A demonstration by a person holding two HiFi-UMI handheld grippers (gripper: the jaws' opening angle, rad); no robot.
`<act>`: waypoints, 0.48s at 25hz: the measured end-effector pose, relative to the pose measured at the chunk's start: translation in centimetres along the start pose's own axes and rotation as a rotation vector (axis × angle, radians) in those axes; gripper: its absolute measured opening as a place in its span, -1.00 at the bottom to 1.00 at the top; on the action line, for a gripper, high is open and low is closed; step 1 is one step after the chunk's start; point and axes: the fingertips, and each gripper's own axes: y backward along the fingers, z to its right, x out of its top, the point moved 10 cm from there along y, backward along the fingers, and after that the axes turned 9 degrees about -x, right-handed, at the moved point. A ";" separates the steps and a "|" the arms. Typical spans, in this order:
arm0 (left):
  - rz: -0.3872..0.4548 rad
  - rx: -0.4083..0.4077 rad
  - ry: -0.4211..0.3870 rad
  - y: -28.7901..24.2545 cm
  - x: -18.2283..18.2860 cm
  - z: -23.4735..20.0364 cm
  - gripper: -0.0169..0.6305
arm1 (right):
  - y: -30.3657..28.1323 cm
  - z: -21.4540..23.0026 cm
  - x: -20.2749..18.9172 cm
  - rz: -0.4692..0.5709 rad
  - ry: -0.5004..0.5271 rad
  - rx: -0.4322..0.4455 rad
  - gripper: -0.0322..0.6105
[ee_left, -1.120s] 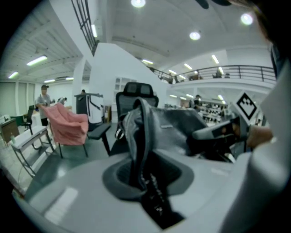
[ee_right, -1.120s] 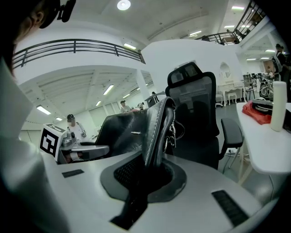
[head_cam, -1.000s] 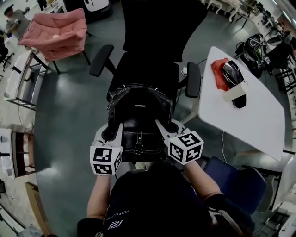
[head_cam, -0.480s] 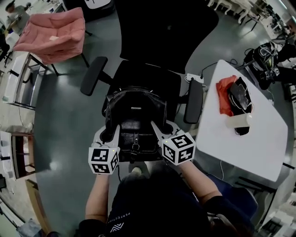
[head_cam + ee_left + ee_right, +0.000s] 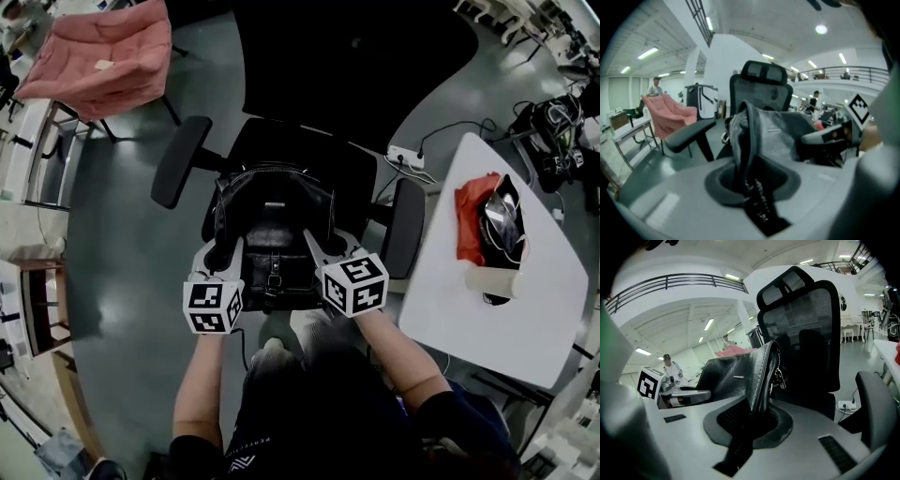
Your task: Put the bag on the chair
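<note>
Left claw (image 5: 223, 253), right claw (image 5: 316, 246) hold bag (image 5: 272, 217) over chair (image 5: 292, 146).

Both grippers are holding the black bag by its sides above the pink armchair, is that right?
Not quite. The left gripper and right gripper do hold the black bag by its sides, but above the black office chair, not the pink armchair, which stands apart at the far left. The head view shows it.

The bag (image 5: 272, 220) is covering the chair (image 5: 291, 141) seat beneath it, so whether the two are touching is not showing. The chair's backrest (image 5: 356, 56) is running off the head view's top edge. A dark object (image 5: 503, 220) on the white table (image 5: 487, 323) is appearing too small to identify.
</note>
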 end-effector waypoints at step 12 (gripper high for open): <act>-0.047 0.006 0.040 -6.9 -1.5 -5.2 -0.66 | -8.3 2.9 -0.5 -0.041 -0.013 0.006 -0.81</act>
